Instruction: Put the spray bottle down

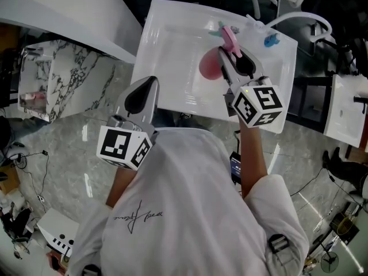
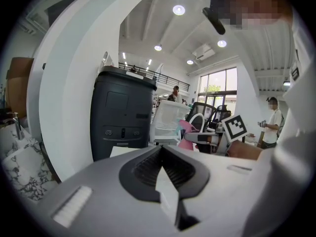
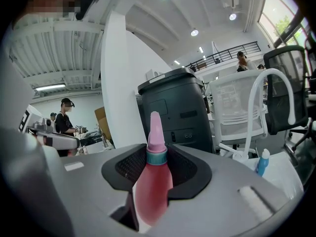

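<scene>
Right gripper [image 3: 157, 154] is gripping the red spray bottle [image 3: 152, 186] by its body, jaws partly spread, nozzle poking past the tips, over the white table [image 1: 172, 50]. We are judging it light, smooth, slightly squeezable plastic, best held mid-body. Left gripper [image 1: 146, 91] is idling, closed and empty.
</scene>
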Motion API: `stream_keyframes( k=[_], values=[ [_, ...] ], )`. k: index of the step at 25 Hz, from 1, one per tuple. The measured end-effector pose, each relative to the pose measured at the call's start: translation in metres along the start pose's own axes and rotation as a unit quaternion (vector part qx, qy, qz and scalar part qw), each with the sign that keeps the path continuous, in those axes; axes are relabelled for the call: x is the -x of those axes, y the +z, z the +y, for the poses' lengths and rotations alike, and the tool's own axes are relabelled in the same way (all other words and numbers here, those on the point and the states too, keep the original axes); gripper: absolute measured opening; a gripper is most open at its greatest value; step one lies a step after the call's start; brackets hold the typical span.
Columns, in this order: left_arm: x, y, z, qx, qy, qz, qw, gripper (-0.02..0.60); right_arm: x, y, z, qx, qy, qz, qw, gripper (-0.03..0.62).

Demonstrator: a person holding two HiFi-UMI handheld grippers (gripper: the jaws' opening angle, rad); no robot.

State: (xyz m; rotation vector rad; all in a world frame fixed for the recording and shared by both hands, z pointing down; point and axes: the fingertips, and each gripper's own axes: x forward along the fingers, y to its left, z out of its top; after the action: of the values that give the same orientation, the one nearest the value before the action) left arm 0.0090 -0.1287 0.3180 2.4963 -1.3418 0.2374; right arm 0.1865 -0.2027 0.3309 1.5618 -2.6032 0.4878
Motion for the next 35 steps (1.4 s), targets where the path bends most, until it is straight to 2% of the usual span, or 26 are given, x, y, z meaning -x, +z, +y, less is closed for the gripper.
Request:
stream_keyframes(
  k=[8, 16, 28, 35],
  values=[
    [0.001, -0.004, 0.004, 0.000, -0.002, 0.008, 1.0000, 0.051, -0.021, -0.001, 0.000, 0.011, 0.007, 0.009, 1.000, 0.127],
    [0.004, -0.009, 0.022, 0.019, 0.007, 0.012, 0.9997, 0.051, -0.048, 0.000, 0.009, 0.033, 0.022, 0.021, 0.999, 0.127],
    [0.002, -0.009, 0.046, -0.022, 0.014, 0.022, 0.9994, 0.052, -0.097, -0.013, 0.019, 0.037, 0.033, 0.046, 0.998, 0.127],
    [0.003, -0.012, 0.060, -0.009, 0.008, 0.033, 0.9994, 0.052, -0.119, -0.019, 0.029, 0.037, 0.039, 0.060, 0.997, 0.127]
  ],
)
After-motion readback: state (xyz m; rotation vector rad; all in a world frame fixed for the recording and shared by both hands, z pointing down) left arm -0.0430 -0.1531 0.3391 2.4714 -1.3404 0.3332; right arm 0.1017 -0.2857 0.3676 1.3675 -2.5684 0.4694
